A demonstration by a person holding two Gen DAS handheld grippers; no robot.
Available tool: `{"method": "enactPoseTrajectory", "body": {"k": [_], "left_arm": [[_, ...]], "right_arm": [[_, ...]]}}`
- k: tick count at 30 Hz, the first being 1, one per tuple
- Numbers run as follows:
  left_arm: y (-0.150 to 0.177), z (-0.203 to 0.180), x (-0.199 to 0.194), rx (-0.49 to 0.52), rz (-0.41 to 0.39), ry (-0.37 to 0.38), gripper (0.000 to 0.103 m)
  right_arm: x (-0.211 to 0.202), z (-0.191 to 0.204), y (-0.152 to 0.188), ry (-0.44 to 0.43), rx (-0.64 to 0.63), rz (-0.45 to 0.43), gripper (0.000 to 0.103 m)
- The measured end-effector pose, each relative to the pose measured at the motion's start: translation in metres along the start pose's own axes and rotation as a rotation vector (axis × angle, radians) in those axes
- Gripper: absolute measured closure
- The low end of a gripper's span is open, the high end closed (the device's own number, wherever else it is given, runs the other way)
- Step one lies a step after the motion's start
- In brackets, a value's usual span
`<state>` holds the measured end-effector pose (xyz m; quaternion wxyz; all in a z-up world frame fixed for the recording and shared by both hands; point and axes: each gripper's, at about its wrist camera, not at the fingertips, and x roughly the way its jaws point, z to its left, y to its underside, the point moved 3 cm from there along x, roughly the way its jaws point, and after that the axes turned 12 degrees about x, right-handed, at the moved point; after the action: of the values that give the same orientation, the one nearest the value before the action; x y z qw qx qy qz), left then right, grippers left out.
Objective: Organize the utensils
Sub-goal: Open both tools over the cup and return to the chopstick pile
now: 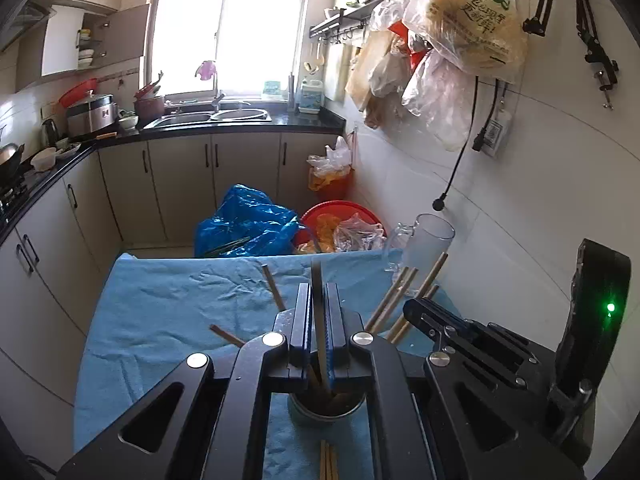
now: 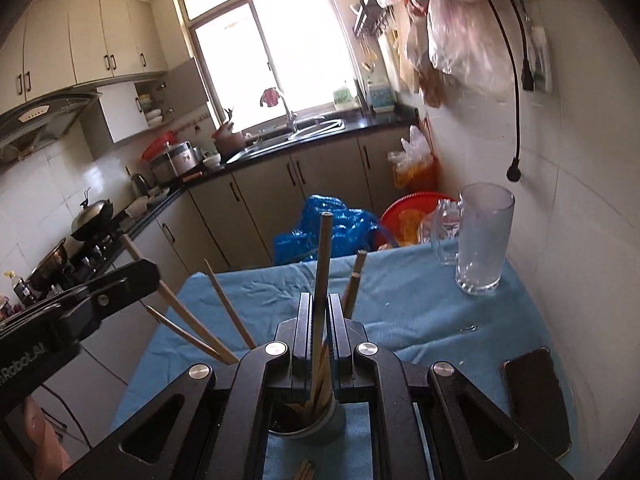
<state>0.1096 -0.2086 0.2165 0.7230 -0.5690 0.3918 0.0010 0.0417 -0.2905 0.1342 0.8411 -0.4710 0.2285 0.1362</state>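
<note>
A metal cup (image 1: pixel 326 414) stands on the blue cloth (image 1: pixel 180 304) and holds several wooden chopsticks (image 1: pixel 404 292) that fan outward. My left gripper (image 1: pixel 319 292) is shut on one dark chopstick (image 1: pixel 317 280), whose lower end reaches down into the cup. My right gripper (image 2: pixel 319 304) is shut on another chopstick (image 2: pixel 323 252) that stands upright in the same cup (image 2: pixel 308 420). The right gripper's body shows at the right of the left wrist view (image 1: pixel 472 340). Loose chopsticks (image 1: pixel 328 460) lie on the cloth in front of the cup.
An empty glass mug (image 2: pixel 482 240) stands at the table's far right by the white wall. A dark phone (image 2: pixel 534 396) lies on the cloth at the right. Beyond the table are a blue bag (image 1: pixel 248 224) and a red basin (image 1: pixel 340 220).
</note>
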Motion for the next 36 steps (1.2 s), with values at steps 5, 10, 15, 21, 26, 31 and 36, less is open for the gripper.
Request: {"method": "enactPoseTrajectory", "body": {"k": [5, 10, 15, 21, 26, 31, 36], "left_arm": [[0.005, 0.008, -0.008, -0.025, -0.007, 0.003, 0.080], [0.011, 0.013, -0.028, -0.048, -0.026, 0.002, 0.073], [0.017, 0.012, -0.061, -0.047, -0.056, -0.006, 0.071], [0.033, 0.011, -0.108, -0.046, -0.093, -0.017, 0.064], [0.064, 0.006, -0.137, -0.017, -0.080, -0.027, 0.056], [0.120, 0.005, -0.139, -0.016, -0.007, -0.024, 0.052], [0.198, 0.002, -0.105, -0.041, 0.175, 0.008, 0.052]], "right_arm": [[0.005, -0.005, -0.002, -0.007, 0.018, 0.011, 0.087], [0.000, -0.001, -0.004, -0.017, 0.028, 0.001, 0.077], [-0.020, 0.003, -0.005, -0.021, 0.025, -0.018, 0.074], [-0.057, 0.003, 0.001, -0.013, 0.006, -0.039, 0.067], [-0.083, -0.003, 0.025, -0.004, -0.008, 0.002, 0.059], [-0.096, -0.018, 0.072, 0.017, -0.018, 0.122, 0.053], [-0.094, -0.041, 0.133, 0.029, -0.014, 0.271, 0.053]]}}
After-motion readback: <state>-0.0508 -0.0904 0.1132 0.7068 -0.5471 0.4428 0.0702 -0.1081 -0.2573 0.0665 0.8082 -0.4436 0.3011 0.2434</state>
